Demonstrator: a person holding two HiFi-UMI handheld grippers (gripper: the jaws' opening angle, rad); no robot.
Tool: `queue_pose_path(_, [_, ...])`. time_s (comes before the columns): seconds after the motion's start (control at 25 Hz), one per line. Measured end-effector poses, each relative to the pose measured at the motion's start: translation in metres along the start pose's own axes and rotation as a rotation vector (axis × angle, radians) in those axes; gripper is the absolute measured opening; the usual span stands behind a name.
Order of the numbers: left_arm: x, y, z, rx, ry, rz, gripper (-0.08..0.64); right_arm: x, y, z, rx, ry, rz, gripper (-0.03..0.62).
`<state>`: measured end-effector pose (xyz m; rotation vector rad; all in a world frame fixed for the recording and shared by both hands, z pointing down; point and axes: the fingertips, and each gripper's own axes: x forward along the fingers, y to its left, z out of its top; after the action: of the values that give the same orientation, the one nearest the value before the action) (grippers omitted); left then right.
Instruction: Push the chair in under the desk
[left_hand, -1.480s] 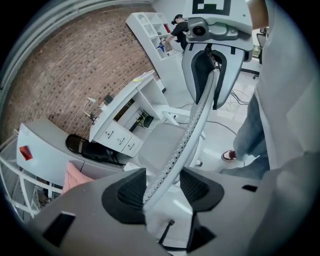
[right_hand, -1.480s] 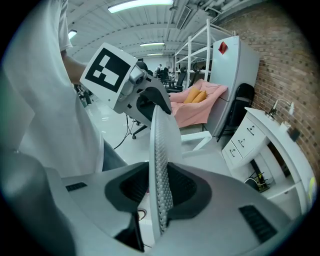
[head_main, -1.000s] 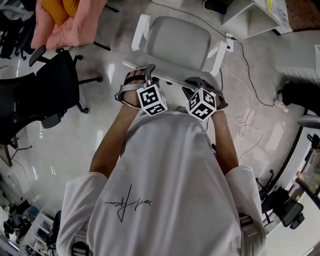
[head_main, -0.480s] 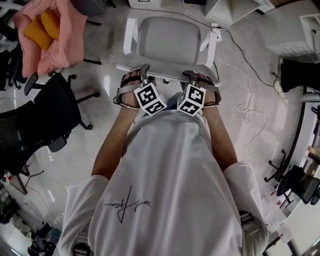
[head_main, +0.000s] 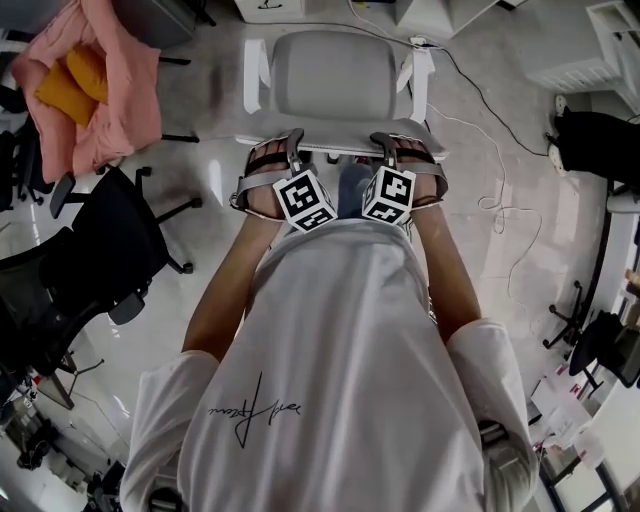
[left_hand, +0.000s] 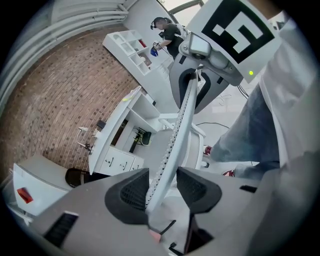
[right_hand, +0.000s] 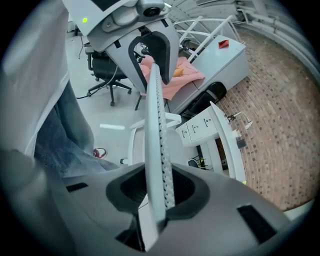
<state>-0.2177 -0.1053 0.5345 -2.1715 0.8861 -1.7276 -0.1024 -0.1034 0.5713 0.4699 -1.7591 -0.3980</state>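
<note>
Glossy pale floor (head_main: 200, 190) filled the head view, with a black office chair (head_main: 100, 260) and a heap of pink cloth (head_main: 110, 90) off to the left and loose cables (head_main: 490, 190) trailing on the right. Straight ahead of the person stood the white chair (head_main: 335, 75), its seat facing away, and both grippers sat on the top edge of its backrest (head_main: 340, 150): the left gripper (head_main: 293, 140) towards the left end, the right gripper (head_main: 385, 143) towards the right. From the left gripper view, the perforated backrest edge ran up between the jaws, which had just been closing. One pad (left_hand: 131, 192) touched it while a thin gap showed at the other pad (left_hand: 197, 187), so the grip was not fully made. Beyond stood a white desk (left_hand: 112, 145) with drawers against a brick wall (left_hand: 60, 90), apart from the chair. From the right gripper view, the jaws had also just been closing, and both pads lay against the backrest edge, clamped on it. The same desk and brick wall showed on the right.
</note>
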Motion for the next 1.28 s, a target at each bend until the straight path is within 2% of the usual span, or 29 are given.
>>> queue_pose_path(0.24, [0.01,0.012,0.007,0.001,-0.011,0.021,0.173,0.005,-0.011,-0.004,0.01,-0.003,-0.008,0.101])
queue_pose_path(0.52, [0.023,0.025,0.019,0.014,-0.006,0.003,0.173,0.014,-0.028,-0.014,0.008,0.0,-0.024,0.098])
queue_pose_path(0.88, [0.037,0.038,0.042,-0.003,0.007,-0.002,0.172,0.022,-0.051,-0.033,-0.015,-0.006,-0.018,0.094])
queue_pose_path(1.28, [0.056,0.053,0.061,-0.014,0.014,-0.005,0.172,0.037,-0.075,-0.049,0.009,-0.007,0.005,0.1])
